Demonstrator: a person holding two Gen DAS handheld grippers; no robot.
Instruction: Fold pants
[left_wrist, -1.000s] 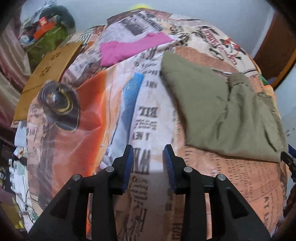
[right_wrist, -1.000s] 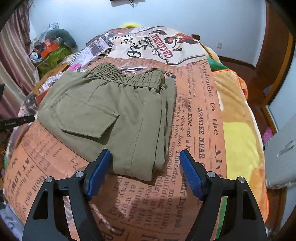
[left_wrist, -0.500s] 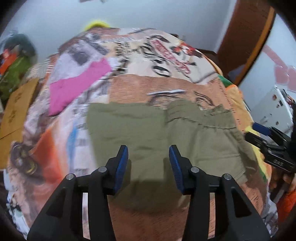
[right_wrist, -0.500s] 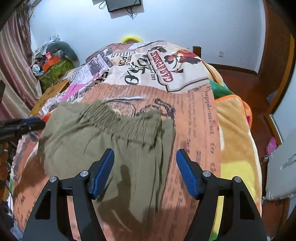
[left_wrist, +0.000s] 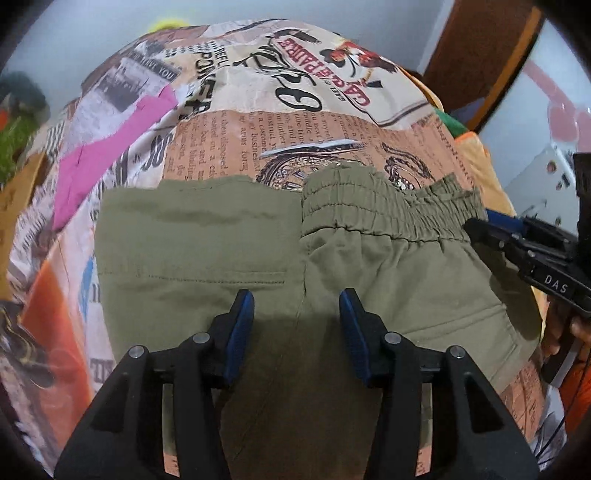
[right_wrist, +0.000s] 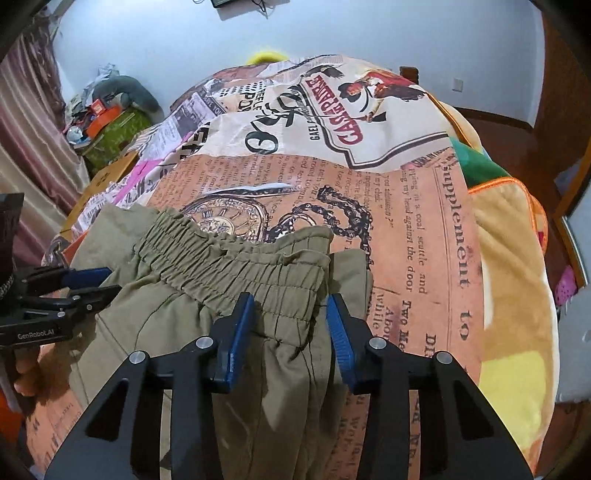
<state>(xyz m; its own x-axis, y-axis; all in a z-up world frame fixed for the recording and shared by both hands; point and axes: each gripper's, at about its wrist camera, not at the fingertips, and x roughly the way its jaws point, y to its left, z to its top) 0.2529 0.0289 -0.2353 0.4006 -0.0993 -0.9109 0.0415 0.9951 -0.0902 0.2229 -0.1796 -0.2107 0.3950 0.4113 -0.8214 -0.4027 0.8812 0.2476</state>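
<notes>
Both of my grippers have come in over the pants since a second ago, when the left one looked at bare bedspread and the right one sat back at the folded edge. Now the left gripper (left_wrist: 296, 325) hangs over the middle of the olive pants (left_wrist: 229, 243), jaws spread, with nothing between them but the cloth lying below. From that side I see a flat folded panel on the left with a stitched seam line, and the gathered elastic waistband (left_wrist: 388, 214) on the right.

My right gripper (right_wrist: 290, 332) hovers just over the waistband's near corner, jaws also spread, straddling the gathered cloth without pinching it as far as I can tell. In the left wrist view its blue-padded tips (left_wrist: 502, 221) reach the waistband's right end; whether they touch the fabric I cannot tell.

The pants lie folded on the bed, on a bedspread (right_wrist: 424, 221) printed like old newspaper, with a pocket-watch picture just beyond the waistband. A pink cloth (left_wrist: 110, 147) lies on the bedspread, off to the left and apart from the pants. A yellow and orange blanket (right_wrist: 517, 295) lies along the bed's right side.
</notes>
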